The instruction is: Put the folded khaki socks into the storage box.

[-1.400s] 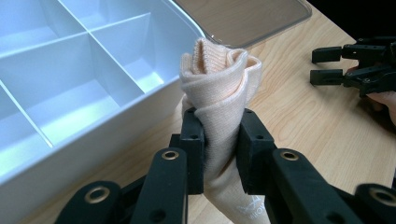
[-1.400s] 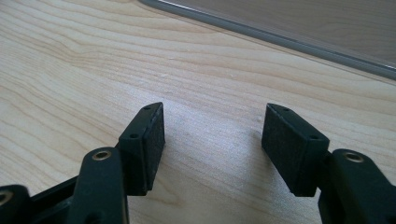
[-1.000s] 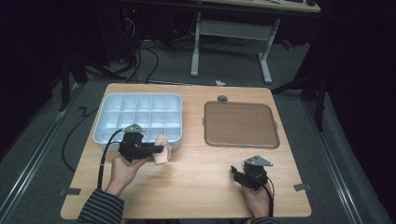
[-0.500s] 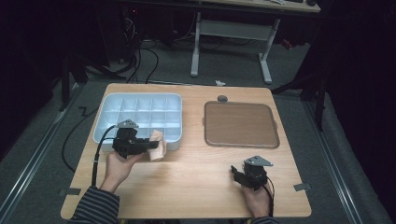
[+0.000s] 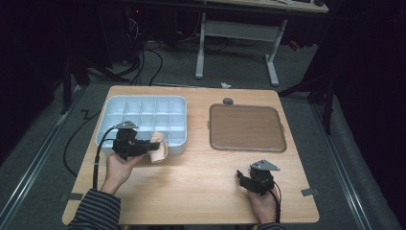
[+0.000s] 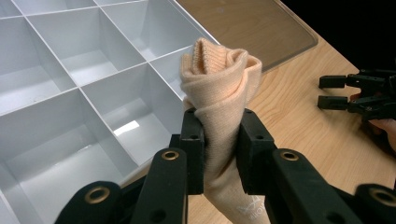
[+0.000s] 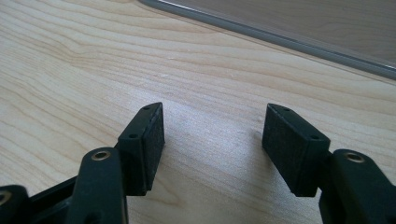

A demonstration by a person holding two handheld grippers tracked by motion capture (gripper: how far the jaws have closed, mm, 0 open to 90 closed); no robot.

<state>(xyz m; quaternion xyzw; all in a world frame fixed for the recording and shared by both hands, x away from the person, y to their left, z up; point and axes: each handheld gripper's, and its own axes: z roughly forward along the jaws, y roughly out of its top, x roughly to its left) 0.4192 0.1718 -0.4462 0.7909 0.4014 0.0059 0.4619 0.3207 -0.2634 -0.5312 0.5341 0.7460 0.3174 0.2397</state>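
Three views: one fixed overhead, two carried on the grippers.

The table [image 5: 191,191] is looked down on from above the person's side, facing forward, with floor and desk legs beyond taken in. The tray [image 6: 70,93] and the mat [image 6: 252,28] are seen close from the left gripper [image 6: 219,154], and the right gripper [image 6: 359,95] is caught farther off. The tabletop [image 7: 93,70] is viewed very near from the right gripper, the mat's edge being shared with both other views.

Small dark knob [image 5: 228,101]: on the surface, beyond the right tool, just past the brown tray's far edge.
Cables [image 5: 143,57]: on the floor, well beyond the left tool.
Desk frame [image 5: 237,31]: on the floor, beyond both tools.
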